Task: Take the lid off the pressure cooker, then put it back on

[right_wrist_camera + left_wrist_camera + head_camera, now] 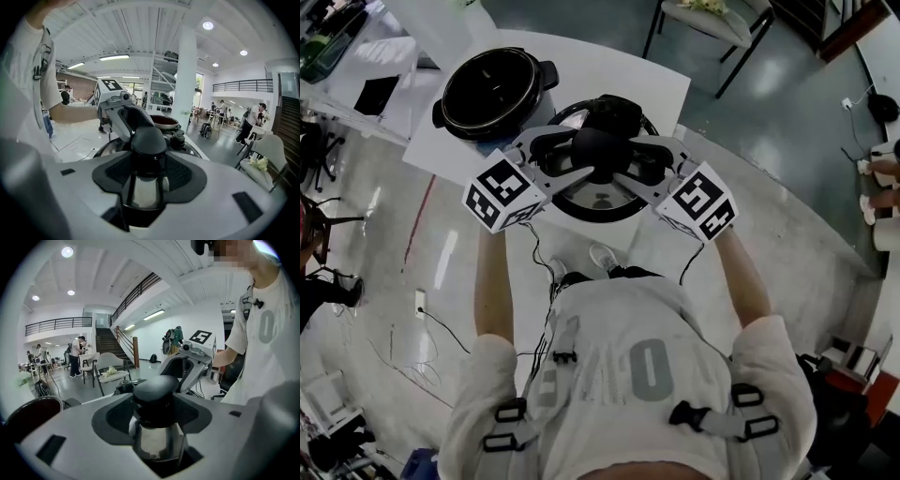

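The open pressure cooker pot (492, 94) stands on the white table (652, 80), its dark bowl bare. The round black lid (600, 202) hangs near the table's front edge, to the pot's right and nearer me. Both grippers hold it by its black knob (600, 148). My left gripper (572, 152) clamps the knob from the left and my right gripper (630, 156) from the right. In the left gripper view the knob (157, 390) sits between the jaws, with the right gripper (187, 364) behind it. In the right gripper view the knob (148, 140) hides part of the pot (164, 123).
A chair (712, 19) stands beyond the table. A second table with a black pad (375, 94) lies to the left. Cables (422, 319) trail over the floor. Several people stand at tables far off (75, 357).
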The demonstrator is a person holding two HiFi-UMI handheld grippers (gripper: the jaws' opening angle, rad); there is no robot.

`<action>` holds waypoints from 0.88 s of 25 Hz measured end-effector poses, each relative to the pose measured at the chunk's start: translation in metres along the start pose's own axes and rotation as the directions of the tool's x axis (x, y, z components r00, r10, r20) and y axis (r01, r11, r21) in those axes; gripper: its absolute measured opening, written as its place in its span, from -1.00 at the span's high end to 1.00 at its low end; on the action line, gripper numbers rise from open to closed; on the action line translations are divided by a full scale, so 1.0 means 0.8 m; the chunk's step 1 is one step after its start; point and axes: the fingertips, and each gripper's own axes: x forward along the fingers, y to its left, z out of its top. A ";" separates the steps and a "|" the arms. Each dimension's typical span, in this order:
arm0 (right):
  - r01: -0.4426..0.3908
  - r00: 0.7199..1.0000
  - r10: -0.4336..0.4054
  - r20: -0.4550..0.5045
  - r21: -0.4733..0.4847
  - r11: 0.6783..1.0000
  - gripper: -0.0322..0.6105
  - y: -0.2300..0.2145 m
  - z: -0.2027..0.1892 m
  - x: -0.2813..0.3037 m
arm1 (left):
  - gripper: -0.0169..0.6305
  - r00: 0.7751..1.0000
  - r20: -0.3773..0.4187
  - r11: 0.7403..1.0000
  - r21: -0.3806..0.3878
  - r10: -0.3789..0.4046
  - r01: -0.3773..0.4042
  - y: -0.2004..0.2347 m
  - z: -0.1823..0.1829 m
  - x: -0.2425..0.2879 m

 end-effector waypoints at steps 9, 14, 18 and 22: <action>-0.096 0.995 0.097 -0.030 0.014 0.995 0.22 0.001 -0.073 0.035 | 0.14 0.995 -0.089 0.994 -0.092 0.048 -0.056 -0.004 -0.072 0.038; -0.142 0.988 0.143 -0.056 0.027 0.989 0.22 0.010 -0.104 0.060 | 0.14 0.990 -0.123 0.985 -0.148 0.072 -0.090 -0.005 -0.115 0.046; -0.162 0.982 0.163 -0.092 0.011 0.987 0.22 0.015 -0.131 0.079 | 0.14 0.983 -0.164 0.980 -0.165 0.087 -0.114 -0.006 -0.148 0.055; -0.164 0.980 0.164 -0.108 0.008 0.986 0.22 0.014 -0.146 0.091 | 0.14 0.978 -0.183 0.978 -0.163 0.100 -0.130 -0.002 -0.164 0.063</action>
